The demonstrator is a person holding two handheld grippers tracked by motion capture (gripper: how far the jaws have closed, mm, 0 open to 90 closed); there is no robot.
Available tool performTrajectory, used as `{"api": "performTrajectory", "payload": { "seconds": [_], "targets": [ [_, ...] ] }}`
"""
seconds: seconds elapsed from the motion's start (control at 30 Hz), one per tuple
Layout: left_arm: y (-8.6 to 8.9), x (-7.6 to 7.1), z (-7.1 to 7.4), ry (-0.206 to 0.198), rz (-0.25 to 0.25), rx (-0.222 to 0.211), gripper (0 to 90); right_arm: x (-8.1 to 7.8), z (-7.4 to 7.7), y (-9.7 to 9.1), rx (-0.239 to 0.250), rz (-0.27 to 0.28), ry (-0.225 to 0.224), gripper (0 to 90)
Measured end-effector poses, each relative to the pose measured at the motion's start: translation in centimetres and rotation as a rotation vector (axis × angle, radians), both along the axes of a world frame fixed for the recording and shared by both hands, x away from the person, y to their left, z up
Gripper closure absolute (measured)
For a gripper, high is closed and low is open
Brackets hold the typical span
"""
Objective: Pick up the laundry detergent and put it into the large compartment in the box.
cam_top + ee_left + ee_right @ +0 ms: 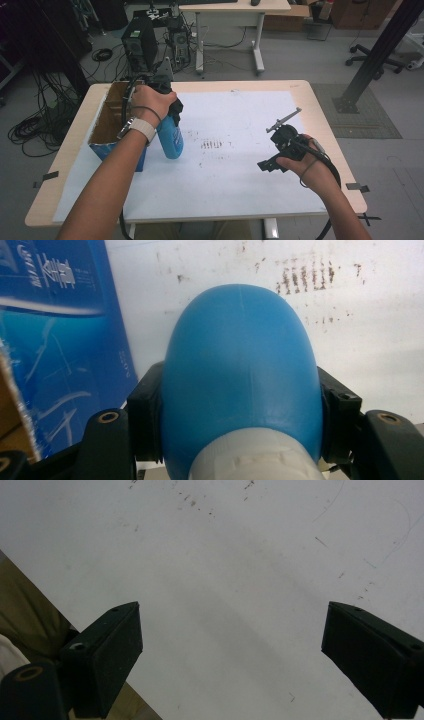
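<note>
High view: a person's two forearms reach in from the bottom edge over a light wooden table [300,86] covered by a white sheet [240,175]. The left hand [152,101], with a pale watch strap [140,128] on the wrist, holds the left gripper [172,115] at about ten o'clock from the table's middle. Its jaws are clamped on a blue plastic bottle [170,140], which hangs tilted, its rounded base pointing down toward the sheet. Just beside the bottle, at nine o'clock on the table, stands an open cardboard box [107,117] with blue printed sides. The right hand [305,162] holds the right gripper [272,150] at about four o'clock, well apart from the bottle. A patch of dark smudges [211,145] marks the sheet near the middle.

Left gripper view: the blue bottle [240,375] sits between the two black jaws, which press on its sides at three and nine o'clock. A white cap or collar [257,460] shows at six o'clock. The box's blue wall [55,340] stands at nine o'clock, the smudges [307,275] at one o'clock.

Right gripper view: the right gripper [232,655] has its two black jaws wide apart, at seven and four o'clock, with nothing between them, above the bare white sheet [225,555]. The table's edge [135,705] runs across the corner at seven o'clock.
</note>
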State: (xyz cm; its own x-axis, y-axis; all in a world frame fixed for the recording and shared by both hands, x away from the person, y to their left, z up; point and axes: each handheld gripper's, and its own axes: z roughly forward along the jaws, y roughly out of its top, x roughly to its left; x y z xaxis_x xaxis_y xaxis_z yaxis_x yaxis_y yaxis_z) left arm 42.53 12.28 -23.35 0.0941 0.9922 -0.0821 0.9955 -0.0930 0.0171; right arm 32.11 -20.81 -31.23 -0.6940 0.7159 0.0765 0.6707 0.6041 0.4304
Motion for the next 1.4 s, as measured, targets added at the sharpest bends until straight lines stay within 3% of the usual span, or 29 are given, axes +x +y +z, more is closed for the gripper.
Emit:
{"api": "performTrajectory", "payload": {
  "seconds": [0.77,1.07,1.4],
  "targets": [
    [-0.3,-0.8,4.9,-0.034,-0.027,-0.009,37.5,0.0,0.2,0.0,0.003,0.004,-0.005,9.4],
    [-0.4,-1.0,5.9,-0.041,-0.036,0.0,37.5,0.0,0.3,0.2,0.003,0.007,-0.005,9.4],
    [0.0,-1.2,7.5,-0.05,-0.028,-0.018,37.5,0.1,0.1,0.2,0.008,0.008,-0.003,9.4]
  ]
}}
